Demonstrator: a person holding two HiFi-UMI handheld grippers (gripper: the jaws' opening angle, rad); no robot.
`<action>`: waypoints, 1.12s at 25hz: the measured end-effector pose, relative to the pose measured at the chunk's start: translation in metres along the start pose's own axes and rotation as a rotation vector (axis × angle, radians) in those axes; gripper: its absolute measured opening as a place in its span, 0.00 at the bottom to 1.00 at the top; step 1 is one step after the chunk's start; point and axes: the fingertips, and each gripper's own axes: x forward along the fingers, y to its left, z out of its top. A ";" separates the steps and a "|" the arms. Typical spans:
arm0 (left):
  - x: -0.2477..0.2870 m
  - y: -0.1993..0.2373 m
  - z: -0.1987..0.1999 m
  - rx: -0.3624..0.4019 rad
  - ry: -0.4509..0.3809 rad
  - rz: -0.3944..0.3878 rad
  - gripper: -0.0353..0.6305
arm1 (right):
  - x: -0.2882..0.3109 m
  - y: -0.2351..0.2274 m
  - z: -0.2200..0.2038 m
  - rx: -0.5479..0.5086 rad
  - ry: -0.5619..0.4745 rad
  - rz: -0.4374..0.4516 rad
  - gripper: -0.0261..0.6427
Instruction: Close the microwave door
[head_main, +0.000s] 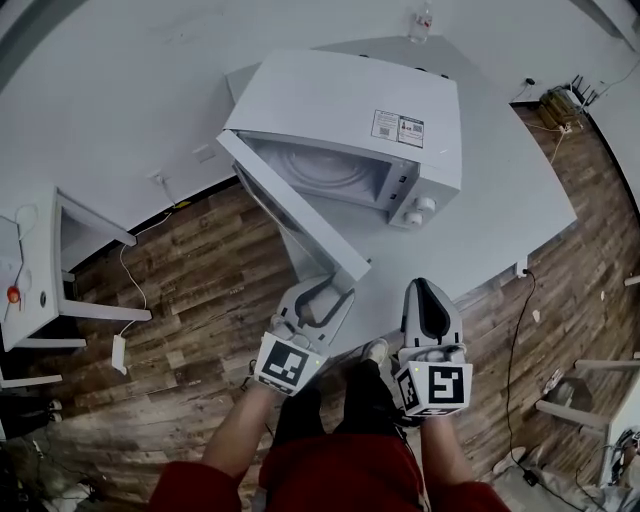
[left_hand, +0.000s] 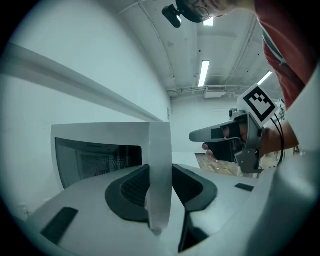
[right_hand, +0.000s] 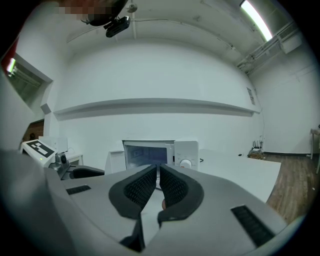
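A white microwave (head_main: 340, 110) stands on the white table (head_main: 510, 180) with its door (head_main: 300, 225) swung wide open toward me. My left gripper (head_main: 325, 290) is at the door's free edge, and in the left gripper view the door's edge (left_hand: 160, 175) sits upright between both pads, which are shut on it. My right gripper (head_main: 428, 290) hovers beside it over the table's near edge, shut with nothing held. The right gripper view looks straight at the microwave (right_hand: 155, 152) and its open cavity beyond the right gripper (right_hand: 159, 175).
A small bottle (head_main: 424, 20) stands at the table's far edge behind the microwave. A white side desk (head_main: 40, 270) is at the left over the wooden floor. Cables and a power strip (head_main: 118, 352) lie on the floor. Chair legs (head_main: 590, 400) show at the right.
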 end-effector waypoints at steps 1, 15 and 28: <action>0.007 0.000 0.001 -0.011 0.000 0.010 0.28 | 0.002 -0.006 0.001 -0.003 -0.002 -0.001 0.10; 0.094 0.011 0.018 -0.034 -0.012 0.186 0.27 | 0.028 -0.085 0.012 -0.009 -0.016 0.018 0.10; 0.145 0.027 0.025 -0.045 -0.015 0.293 0.26 | 0.068 -0.128 0.015 -0.001 -0.021 0.046 0.10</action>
